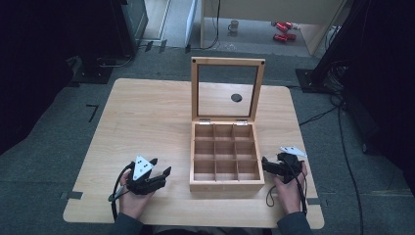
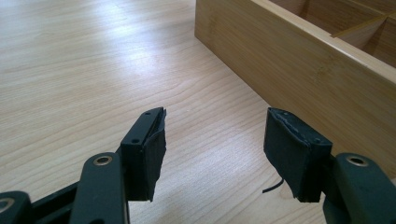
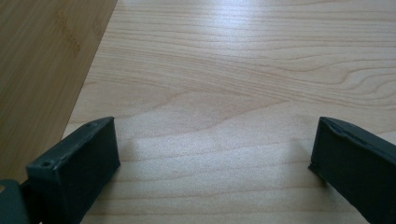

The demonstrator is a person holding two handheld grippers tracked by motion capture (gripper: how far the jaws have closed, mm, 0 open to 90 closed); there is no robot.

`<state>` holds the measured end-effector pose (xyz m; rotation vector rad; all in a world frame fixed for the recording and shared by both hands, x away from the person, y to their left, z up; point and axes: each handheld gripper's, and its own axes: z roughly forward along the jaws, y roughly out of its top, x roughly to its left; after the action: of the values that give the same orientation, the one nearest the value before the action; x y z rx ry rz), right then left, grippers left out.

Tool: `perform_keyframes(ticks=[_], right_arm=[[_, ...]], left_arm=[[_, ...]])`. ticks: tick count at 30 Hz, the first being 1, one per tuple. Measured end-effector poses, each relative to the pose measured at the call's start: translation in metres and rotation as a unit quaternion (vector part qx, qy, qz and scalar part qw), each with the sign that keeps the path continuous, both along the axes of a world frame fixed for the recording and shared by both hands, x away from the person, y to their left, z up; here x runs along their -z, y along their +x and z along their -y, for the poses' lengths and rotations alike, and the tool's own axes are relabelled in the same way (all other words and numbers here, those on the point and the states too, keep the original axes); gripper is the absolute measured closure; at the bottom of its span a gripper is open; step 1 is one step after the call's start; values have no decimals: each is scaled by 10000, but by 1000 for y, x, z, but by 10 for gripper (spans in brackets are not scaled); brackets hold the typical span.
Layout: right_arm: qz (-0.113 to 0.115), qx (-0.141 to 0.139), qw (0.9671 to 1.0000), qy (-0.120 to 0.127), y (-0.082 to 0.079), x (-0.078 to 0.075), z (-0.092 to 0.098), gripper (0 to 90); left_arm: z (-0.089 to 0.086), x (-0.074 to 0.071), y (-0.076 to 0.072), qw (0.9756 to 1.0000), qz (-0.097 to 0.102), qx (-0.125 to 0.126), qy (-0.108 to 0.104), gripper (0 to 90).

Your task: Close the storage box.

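A wooden box point(image 1: 226, 185) with several empty compartments stands on the light wooden table point(image 1: 147, 112), its glass-paned lid point(image 1: 227, 61) raised upright at the back. My left gripper point(image 1: 162, 165) rests low at the table's front, left of the box, with its jaws open and nothing between them. In the left gripper view the left gripper point(image 2: 215, 135) points at the box's side wall point(image 2: 299, 60). My right gripper point(image 1: 265, 164) lies just right of the box, open and empty. In the right gripper view the right gripper point(image 3: 215, 140) spans bare tabletop, the box wall point(image 3: 42, 56) at the left.
A small black round disc point(image 1: 236, 97) lies on the table behind the box, seen through the lid's pane. On the floor beyond are a mug point(image 1: 234, 25) and red objects point(image 1: 284, 30). Cables point(image 1: 342, 132) run along the floor at the right.
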<state>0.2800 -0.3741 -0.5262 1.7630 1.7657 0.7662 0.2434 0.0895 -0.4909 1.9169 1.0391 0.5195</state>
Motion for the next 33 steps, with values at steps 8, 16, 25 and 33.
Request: perform_keyframes(ticks=[8, 16, 25, 33], right_arm=[[40, 133, 9999, 13, -13, -1, -8, 79], [80, 460, 9989, -1, -21, -3, -18, 145], [206, 765, 9966, -230, -26, -3, -27, 208], [222, 854, 9955, -339, -28, -5, -33, 269]], left_arm=[[1, 0, -1, 10000, 15, -15, 3, 390], [3, -5, 3, 10000, 28, 20, -74, 390], [10, -38, 30, 9991, 309, 49, -272, 393], [12, -64, 66, 9977, 453, -158, -482, 394]])
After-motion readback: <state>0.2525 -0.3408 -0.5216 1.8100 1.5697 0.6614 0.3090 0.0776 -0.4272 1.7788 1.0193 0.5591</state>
